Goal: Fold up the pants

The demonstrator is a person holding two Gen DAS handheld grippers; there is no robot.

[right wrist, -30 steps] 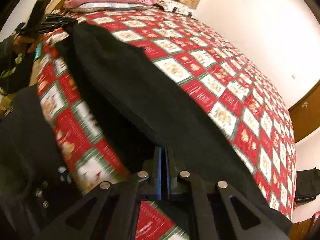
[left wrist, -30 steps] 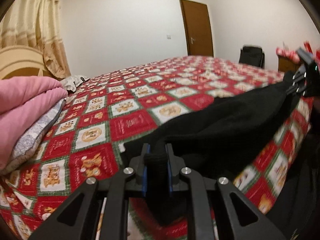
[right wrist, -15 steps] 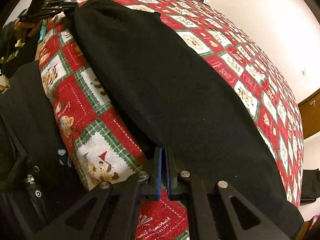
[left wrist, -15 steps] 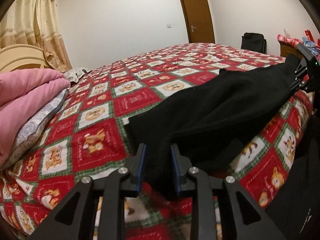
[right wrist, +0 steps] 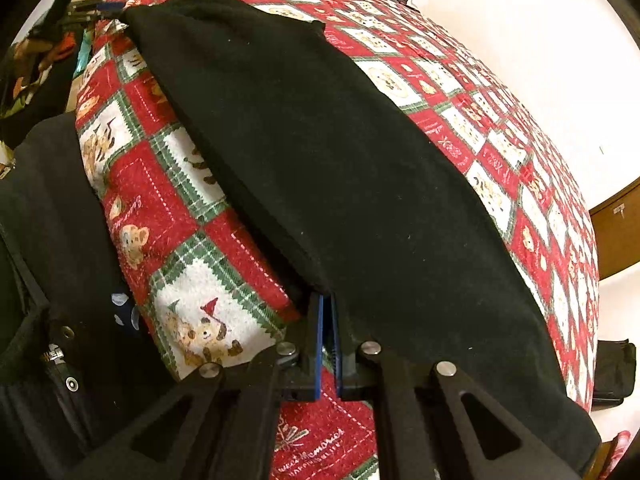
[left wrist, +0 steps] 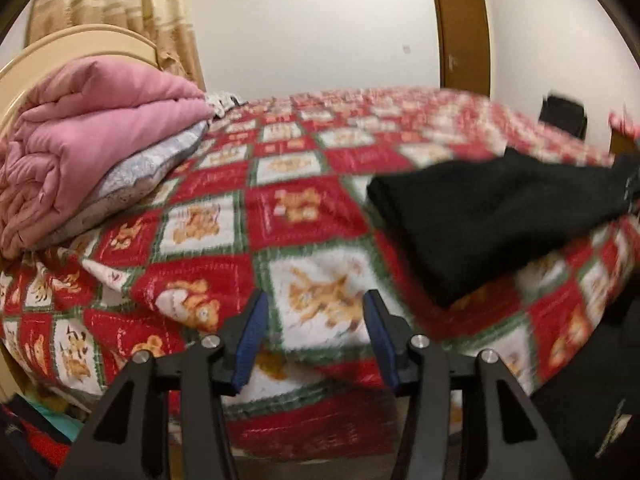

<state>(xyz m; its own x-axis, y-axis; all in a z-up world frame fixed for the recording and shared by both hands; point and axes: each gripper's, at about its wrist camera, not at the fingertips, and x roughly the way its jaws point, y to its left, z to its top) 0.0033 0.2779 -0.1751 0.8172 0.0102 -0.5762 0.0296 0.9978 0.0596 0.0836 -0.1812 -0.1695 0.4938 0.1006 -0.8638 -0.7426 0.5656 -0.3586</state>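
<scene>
The black pants [right wrist: 340, 160] lie stretched along the near side of the bed. My right gripper [right wrist: 326, 312] is shut on their near edge, low against the bed cover. In the left wrist view the pants [left wrist: 500, 216] rest to the right. My left gripper [left wrist: 316, 320] hangs to the left of them over the bed's edge, its jaws opening with nothing between the blue pads [left wrist: 250, 332]. From the right wrist view the left gripper [right wrist: 108, 8] shows small at the top left, just off the pants' far corner.
A red, white and green checkered cover [left wrist: 280, 208] spreads over the bed. A folded pink quilt [left wrist: 92, 136] on a grey pillow sits at the head. The person's dark clothing [right wrist: 52, 220] stands against the bed's side. A brown door [left wrist: 460, 36] is at the back.
My left gripper let go of the pants' end, opened, and swung left away from it. The pants now lie flat on the bed. The right gripper sank a little and stays shut on them.
</scene>
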